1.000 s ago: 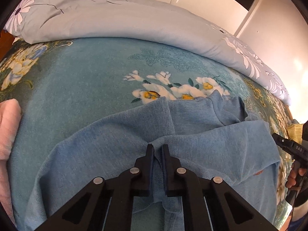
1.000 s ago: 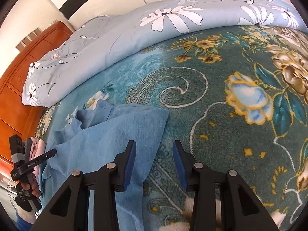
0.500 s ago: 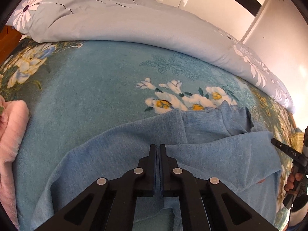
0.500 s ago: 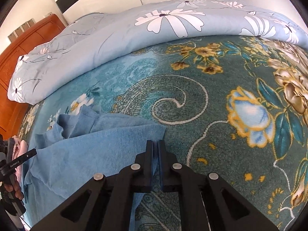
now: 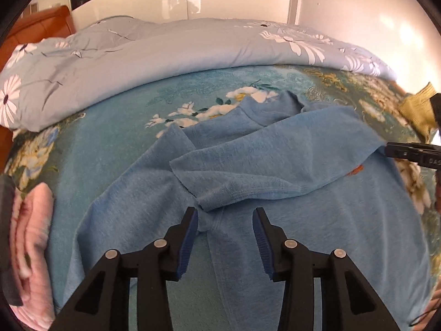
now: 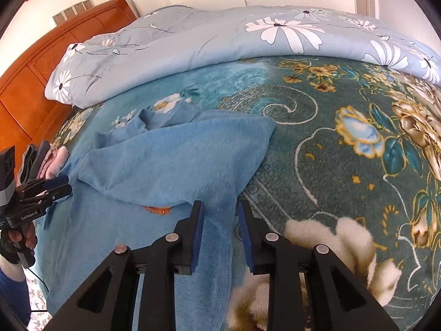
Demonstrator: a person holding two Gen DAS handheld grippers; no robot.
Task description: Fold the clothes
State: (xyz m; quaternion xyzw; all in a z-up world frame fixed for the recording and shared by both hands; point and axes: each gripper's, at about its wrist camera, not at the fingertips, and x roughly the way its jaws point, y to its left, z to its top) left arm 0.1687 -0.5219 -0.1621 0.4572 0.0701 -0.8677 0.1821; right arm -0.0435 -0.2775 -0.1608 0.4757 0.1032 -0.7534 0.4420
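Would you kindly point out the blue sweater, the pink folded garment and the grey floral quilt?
blue sweater [image 5: 275, 160]: left wrist view, folded-over sleeve.
pink folded garment [image 5: 33, 237]: left wrist view, its side.
grey floral quilt [image 6: 209, 41]: right wrist view, plain middle.

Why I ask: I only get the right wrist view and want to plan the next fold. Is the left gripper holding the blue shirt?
Observer: No. The left gripper is open, its jaws wide apart over the blue shirt, pinching nothing.
Operator: What lies just ahead of it?
Observer: The folded-over flap. Its crumpled corner ends just in front of the gripper's left finger.
Operator: Is there anything on my side that I can't see?
Observer: A yellow-green knit piece sits past the shirt's right edge, on the floral bed cover.
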